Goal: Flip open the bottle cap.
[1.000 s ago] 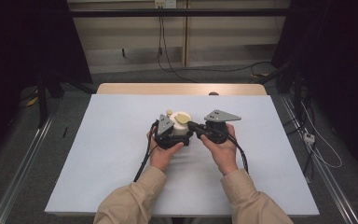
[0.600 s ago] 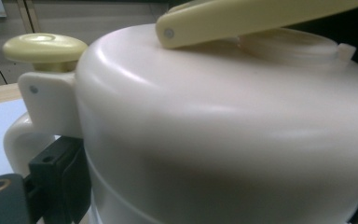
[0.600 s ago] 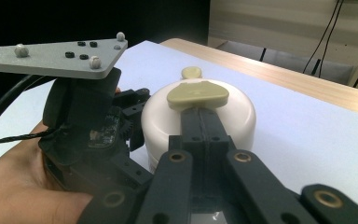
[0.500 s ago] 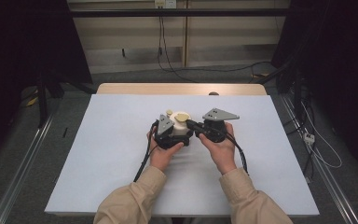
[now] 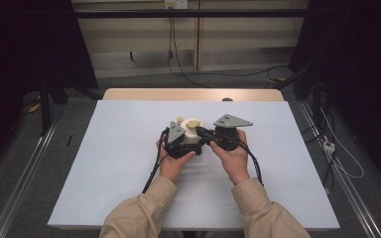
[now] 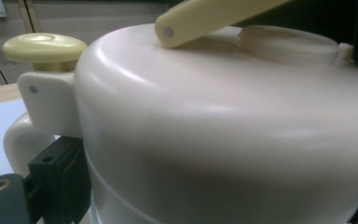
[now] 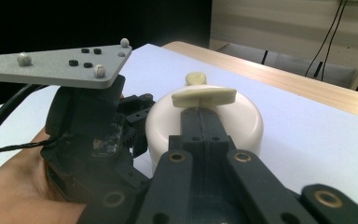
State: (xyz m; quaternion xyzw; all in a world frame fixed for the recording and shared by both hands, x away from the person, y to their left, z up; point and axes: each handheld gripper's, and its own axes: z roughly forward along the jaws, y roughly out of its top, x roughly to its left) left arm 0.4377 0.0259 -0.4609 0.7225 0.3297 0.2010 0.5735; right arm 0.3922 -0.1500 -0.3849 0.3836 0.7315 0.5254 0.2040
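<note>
Item: cream plastic pot [image 5: 192,133], domed lid, side loop handle [image 6: 16,140], yellow knob [image 6: 44,48] at the handle end, pale yellow swing handle [image 7: 204,97] across the top.

Location: I am seeing it standing upright on the white counter [image 5: 104,163], near the middle, between my two grippers.

Left gripper [image 5: 181,144]: I am pressing it up against the pot's body from the near left; one black pad [image 6: 58,179] is lying against the lower wall just beside the loop handle. The far jaw is hidden behind the pot, so I cannot tell whether I am truly clamping it.

Right gripper [image 7: 201,122]: I am keeping its jaws closed together, tips at the middle of the swing handle; they look to be pinching its underside, though the contact itself is covered.

Handling, as I am judging it: rigid moulded plastic, light, probably hollow. The surface is glossy and rounded, so pads are likely to slip on the dome. The swing handle pivots, so a pull there may tilt the pot.

Best hold: I am favouring the straight lower wall or the loop handle for steadying, and the swing handle for lifting.
</note>
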